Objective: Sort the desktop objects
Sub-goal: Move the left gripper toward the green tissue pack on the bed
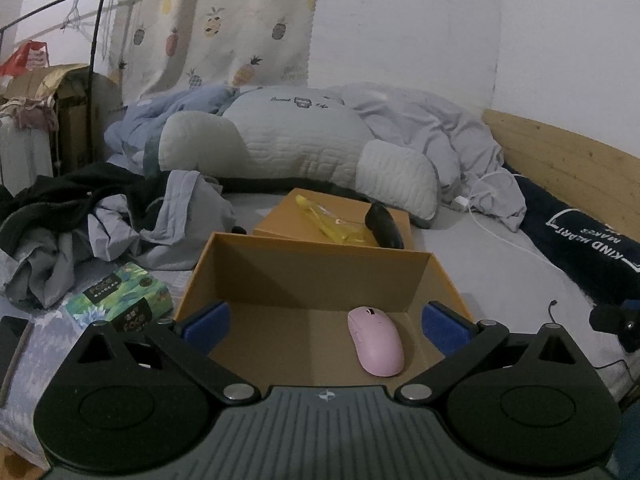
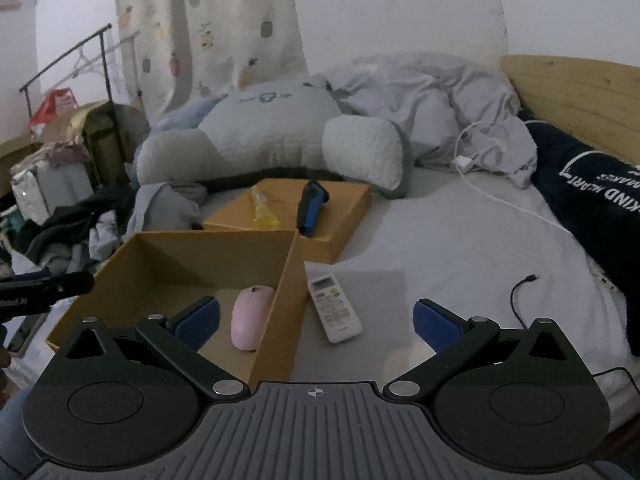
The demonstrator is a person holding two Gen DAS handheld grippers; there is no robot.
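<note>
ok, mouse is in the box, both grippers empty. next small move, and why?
Probably lower the right gripper onto the white remote. It lies on the sheet just outside the open box, between the open fingers, while the pink mouse is already inside. The left gripper hangs open over the box.

Box walls (image 2: 288,280) hem mouse (image 2: 250,316) (top open)

mouse (image 2: 251,317) in near box (image 2: 168,254) | remote (image 2: 334,308) on bed (image 2: 460,248), just right of it | shaver (image 2: 310,209) and packet (image 2: 263,211) on far box (image 2: 340,236) (touching near box)
</note>
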